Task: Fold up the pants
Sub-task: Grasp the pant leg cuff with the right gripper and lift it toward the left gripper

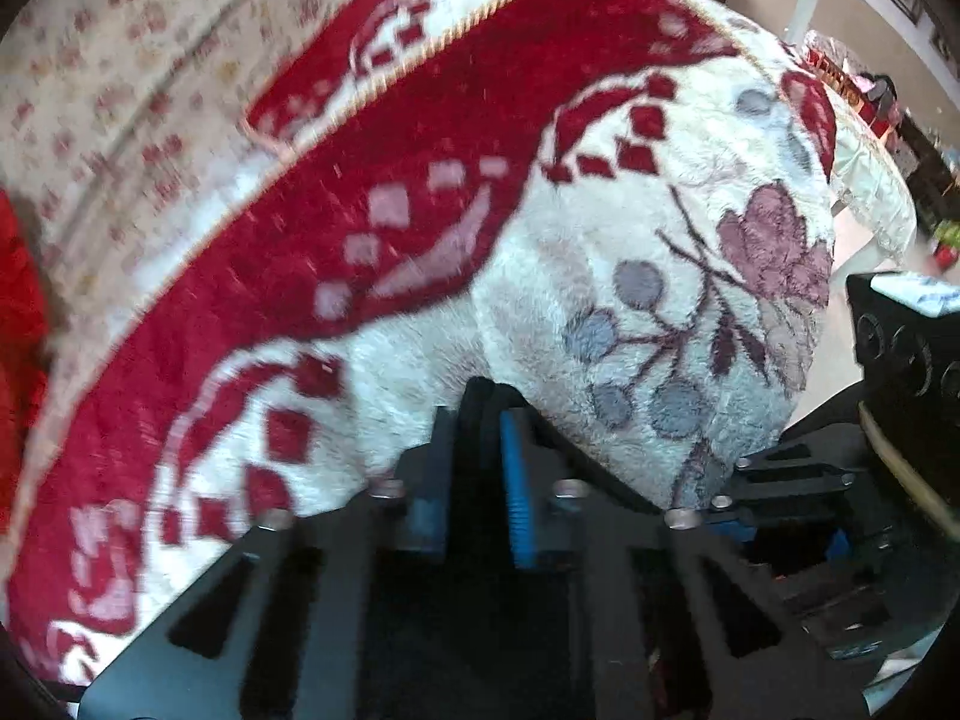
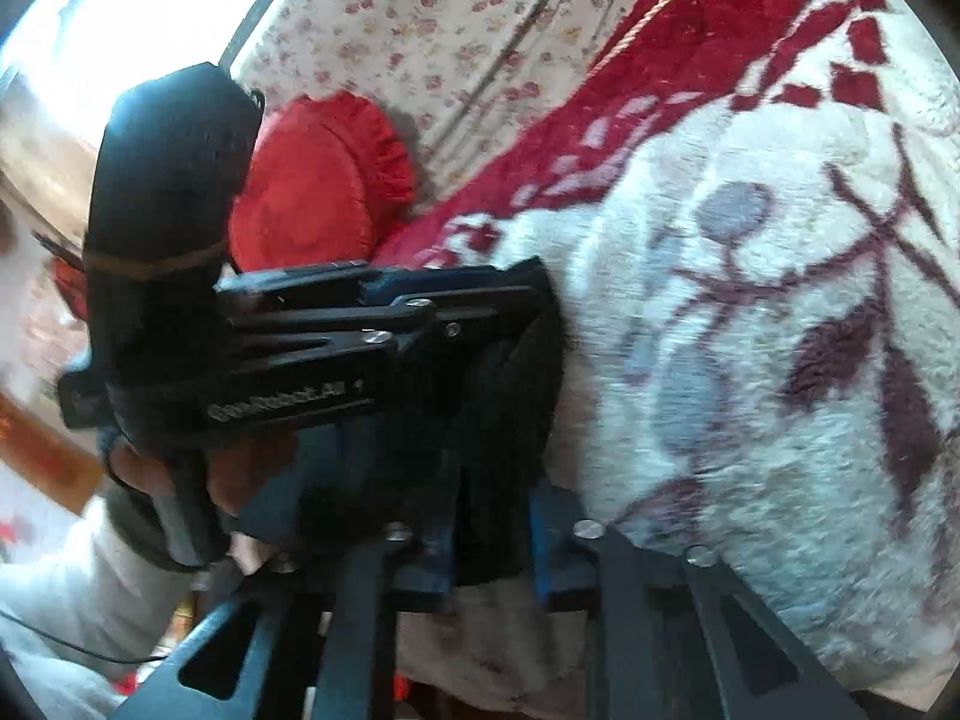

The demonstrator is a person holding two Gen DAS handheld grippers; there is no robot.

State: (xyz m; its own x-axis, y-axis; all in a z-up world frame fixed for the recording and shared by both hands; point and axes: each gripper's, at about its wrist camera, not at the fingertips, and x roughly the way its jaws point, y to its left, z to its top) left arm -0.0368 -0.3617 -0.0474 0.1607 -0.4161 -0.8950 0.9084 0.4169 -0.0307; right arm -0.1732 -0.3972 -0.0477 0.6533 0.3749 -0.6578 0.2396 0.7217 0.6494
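Both the left hand-held gripper (image 1: 480,420) and the right hand-held gripper (image 2: 489,480) pinch dark pants (image 2: 510,384) over the blanket (image 1: 600,276), so folding looks barely begun.

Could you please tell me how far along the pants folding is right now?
No fold shows yet. In hand: the left gripper and the right gripper both pinch a bunch of dark fabric, apparently the pants, against the plush blanket. Left: probably spreading them flat and every fold; most of the garment is hidden, so I cannot judge more.
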